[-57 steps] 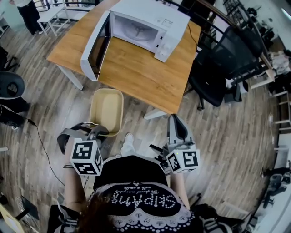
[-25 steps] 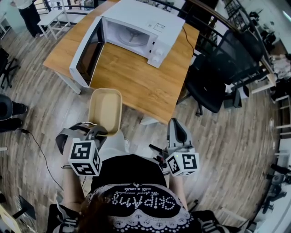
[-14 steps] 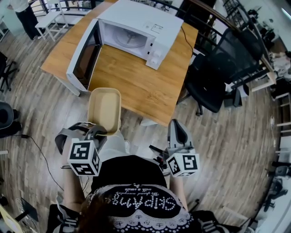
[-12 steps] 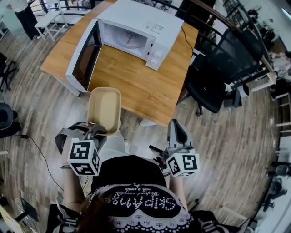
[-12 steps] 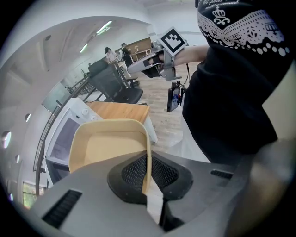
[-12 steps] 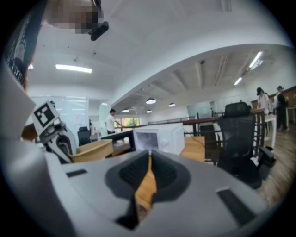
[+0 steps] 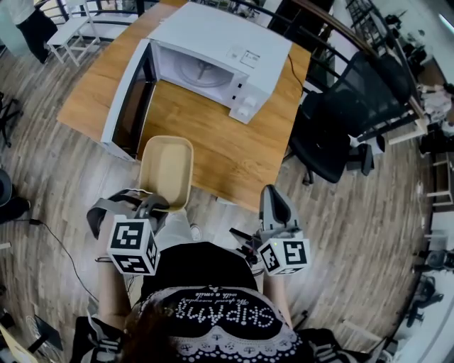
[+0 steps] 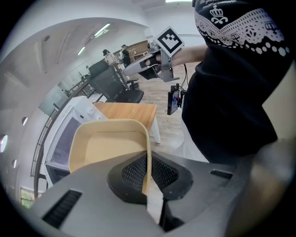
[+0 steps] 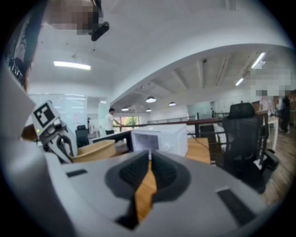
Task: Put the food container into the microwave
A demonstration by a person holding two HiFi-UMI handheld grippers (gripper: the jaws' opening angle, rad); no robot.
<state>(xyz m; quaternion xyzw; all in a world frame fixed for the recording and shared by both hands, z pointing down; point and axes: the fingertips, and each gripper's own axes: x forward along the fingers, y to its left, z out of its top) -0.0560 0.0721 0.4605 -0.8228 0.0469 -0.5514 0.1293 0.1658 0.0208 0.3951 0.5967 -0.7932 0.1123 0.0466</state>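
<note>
The beige food container [image 7: 167, 172] is an empty oblong tub, and its near rim is clamped in my left gripper [image 7: 151, 202], which is shut on it. In the left gripper view the container's [image 8: 108, 143] thin wall runs between the left gripper's [image 8: 148, 159] pads. The tub hangs over the near edge of the wooden table [image 7: 213, 135], in front of the open door [image 7: 128, 99] of the white microwave [image 7: 213, 49]. My right gripper [image 7: 274, 193] is shut on nothing, to the right of the tub and short of the table. In the right gripper view my right gripper [image 9: 149, 155] faces the microwave [image 9: 159, 139].
A black office chair [image 7: 340, 120] stands against the table's right side. A white bench [image 7: 71, 28] and a person [image 7: 28, 21] are at the far left. A cable [image 7: 64, 234] lies on the wooden floor to my left.
Table and microwave have come nearer in the head view. Both grippers moved towards the table, and the held container now overlaps its near edge. The grips are unchanged.
</note>
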